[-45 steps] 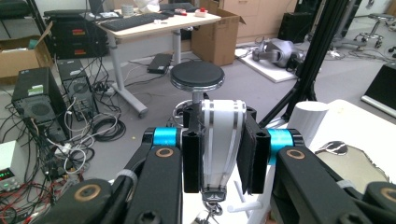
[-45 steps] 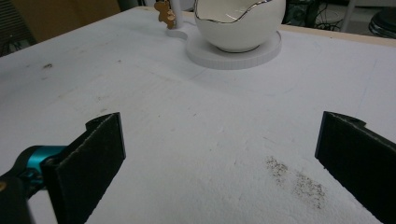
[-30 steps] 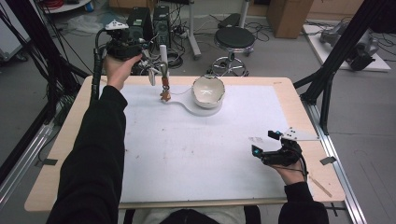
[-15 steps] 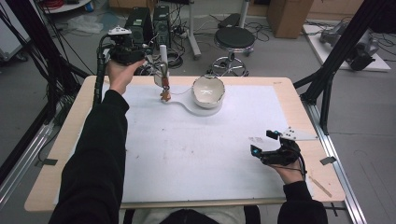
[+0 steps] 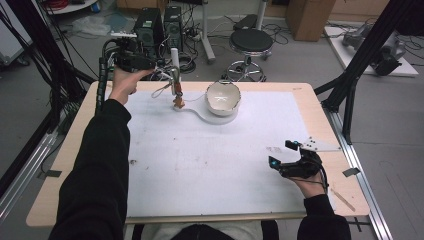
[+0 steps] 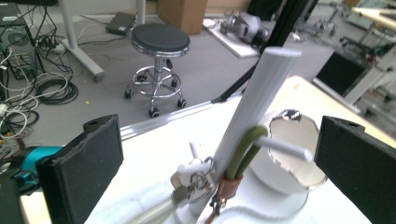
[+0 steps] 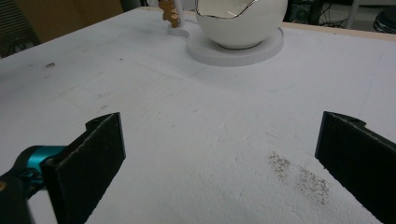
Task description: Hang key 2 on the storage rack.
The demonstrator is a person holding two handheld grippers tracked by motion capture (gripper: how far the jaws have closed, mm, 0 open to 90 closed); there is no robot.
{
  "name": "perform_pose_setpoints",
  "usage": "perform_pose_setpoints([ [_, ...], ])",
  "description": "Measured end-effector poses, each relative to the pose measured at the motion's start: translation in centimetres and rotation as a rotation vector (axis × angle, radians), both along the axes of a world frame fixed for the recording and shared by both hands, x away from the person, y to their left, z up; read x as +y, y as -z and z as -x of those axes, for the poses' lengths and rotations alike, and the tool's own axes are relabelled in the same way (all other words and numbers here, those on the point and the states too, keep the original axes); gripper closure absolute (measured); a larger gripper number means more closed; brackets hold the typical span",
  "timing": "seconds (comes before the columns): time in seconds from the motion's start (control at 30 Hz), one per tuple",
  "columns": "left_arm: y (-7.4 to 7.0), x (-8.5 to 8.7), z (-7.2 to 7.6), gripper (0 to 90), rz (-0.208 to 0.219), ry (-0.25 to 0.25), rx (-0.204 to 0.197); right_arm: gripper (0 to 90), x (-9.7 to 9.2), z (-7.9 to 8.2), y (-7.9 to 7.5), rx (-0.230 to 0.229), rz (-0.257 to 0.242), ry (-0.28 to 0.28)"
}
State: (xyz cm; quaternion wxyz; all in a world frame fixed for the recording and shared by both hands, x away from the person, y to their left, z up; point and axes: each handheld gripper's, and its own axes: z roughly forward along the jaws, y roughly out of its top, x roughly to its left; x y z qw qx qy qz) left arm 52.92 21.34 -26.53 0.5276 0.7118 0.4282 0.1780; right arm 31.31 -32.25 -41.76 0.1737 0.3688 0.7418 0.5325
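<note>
The left gripper view showed my left tongs (image 6: 217, 161) with jaws that had just been opening and stood wide apart, the white post (image 6: 254, 112) of the key stand rising between them, untouched by either pad, keys (image 6: 194, 179) hanging at its foot just beside the white bowl (image 6: 289, 163). My right tongs (image 7: 219, 163) rested low over the white mat (image 7: 187, 116), jaws wide apart around nothing, well apart from the bowl at the far edge.
</note>
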Motion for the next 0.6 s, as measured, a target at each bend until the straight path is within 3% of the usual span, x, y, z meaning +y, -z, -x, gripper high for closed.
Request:
perform_pose_setpoints([
  [0.07,0.0,0.4,0.4,1.7,0.011,0.005,-0.02,0.7,0.0,0.0,0.0,-0.001,0.001,0.001],
  [0.27,0.3,1.5,1.5,1.7,0.011,0.039,-0.017,0.7,0.0,0.0,0.0,0.008,-0.004,-0.003],
  [0.6,0.7,2.5,4.0,1.7,-0.044,0.072,0.009,0.6,0.0,-0.1,0.1,0.006,0.006,-0.007],
])
